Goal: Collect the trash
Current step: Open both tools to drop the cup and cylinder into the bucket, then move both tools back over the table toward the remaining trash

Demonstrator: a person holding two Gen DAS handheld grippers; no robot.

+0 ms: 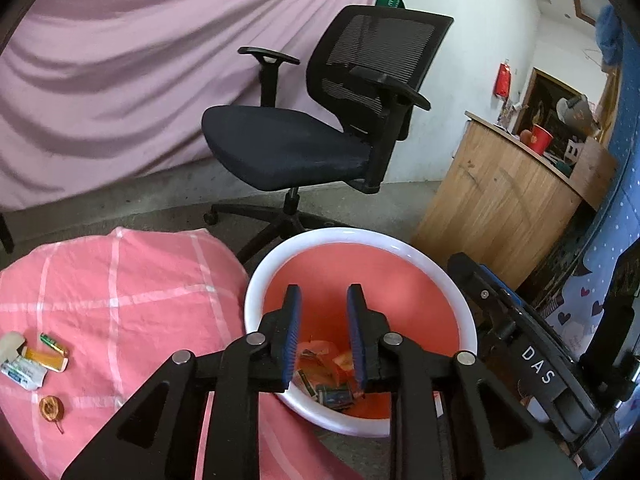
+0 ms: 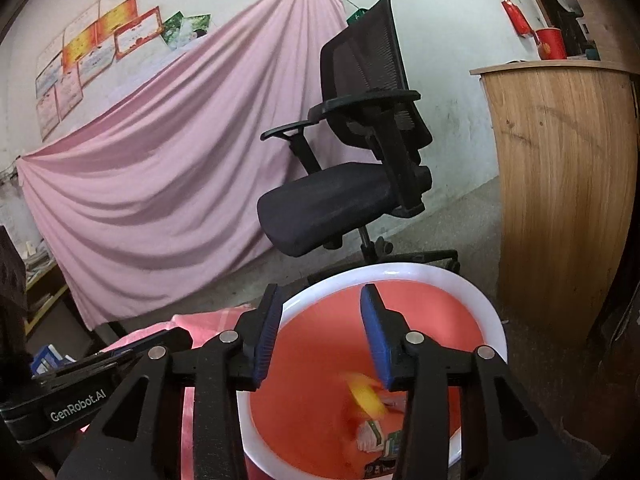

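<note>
right wrist view, right hand-held gripper [image 2: 320, 336] parted, empty, over bin [image 2: 492, 320], blurred yellow wrapper [image 2: 366, 396] below

Pink white-rimmed bin [image 1: 256, 280] holds wrappers [image 1: 328, 380]; yellow blur [image 2: 366, 396], perhaps wrapper.

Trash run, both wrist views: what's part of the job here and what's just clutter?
Job:
- bin, wrappers already inside
- falling yellow wrapper, blurred
- litter on the pink cloth
- left gripper, right gripper, both open over the bin

Clutter:
- chair
- wooden counter
- red cup
- pink drape
</note>
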